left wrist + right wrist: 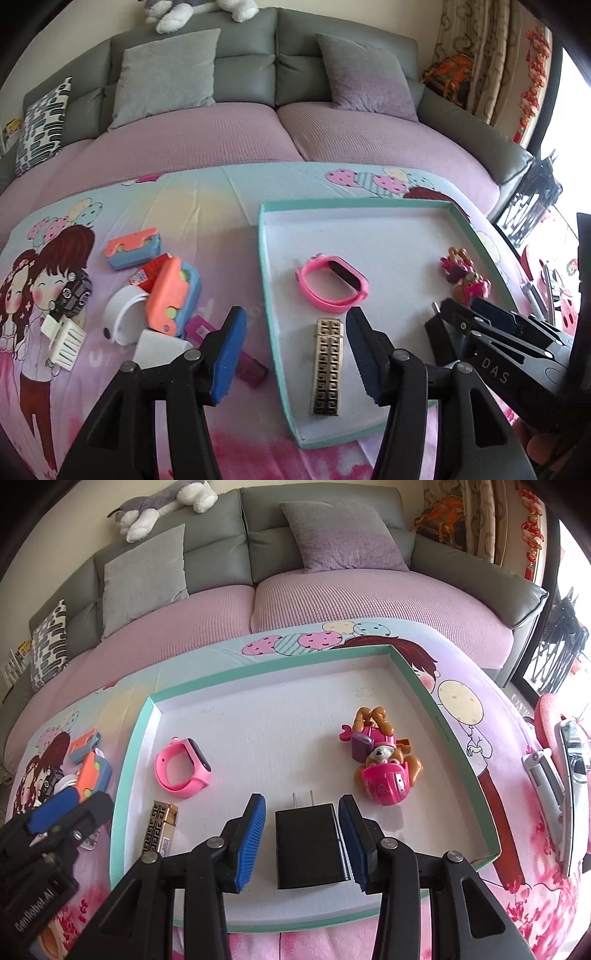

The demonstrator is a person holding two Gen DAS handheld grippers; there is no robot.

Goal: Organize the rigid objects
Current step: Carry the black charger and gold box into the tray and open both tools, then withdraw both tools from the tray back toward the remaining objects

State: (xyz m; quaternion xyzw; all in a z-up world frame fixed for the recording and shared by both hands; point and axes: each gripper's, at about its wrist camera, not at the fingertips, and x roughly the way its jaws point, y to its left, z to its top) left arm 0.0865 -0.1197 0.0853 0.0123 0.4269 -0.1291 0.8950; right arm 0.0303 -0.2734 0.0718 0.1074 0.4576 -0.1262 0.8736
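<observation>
- Here the left claw (295, 354) stands about half open, its blue pads apart, with nothing pressed between them. The gold patterned lighter (328, 366) lies flat just below the gap, nearer the right pad, on the floor of the teal-rimmed tray (263, 258).
- The right claw (303, 840) straddles the black charger plug (310, 843), which lies flat in the tray with its 2 prongs pointing away. The right pad sits at the plug's edge, while a thin strip of white shows beside the left pad; whether the pads actually press on it I cannot tell.
- Also in the tray: a pink smartwatch (181, 768) just beyond the lighter, and a pink toy pup figure (382, 762) well to the right.
- The tray rests on a cartoon-print cloth (184, 206) spread over the worktop, with a grey sofa (243, 55) behind.
- Only the left wrist view shows the loose pile left of the tray clearly: 2 orange-and-blue toy blocks (173, 295), a white band (122, 314), a white comb-like piece (66, 339), a small black toy car (72, 295) and a magenta piece (251, 369).
- Only the right wrist view shows the plug whole, plus silver metal tools (554, 794) lying on the cloth right of the tray.
- Each view catches the other claw at its edge.
</observation>
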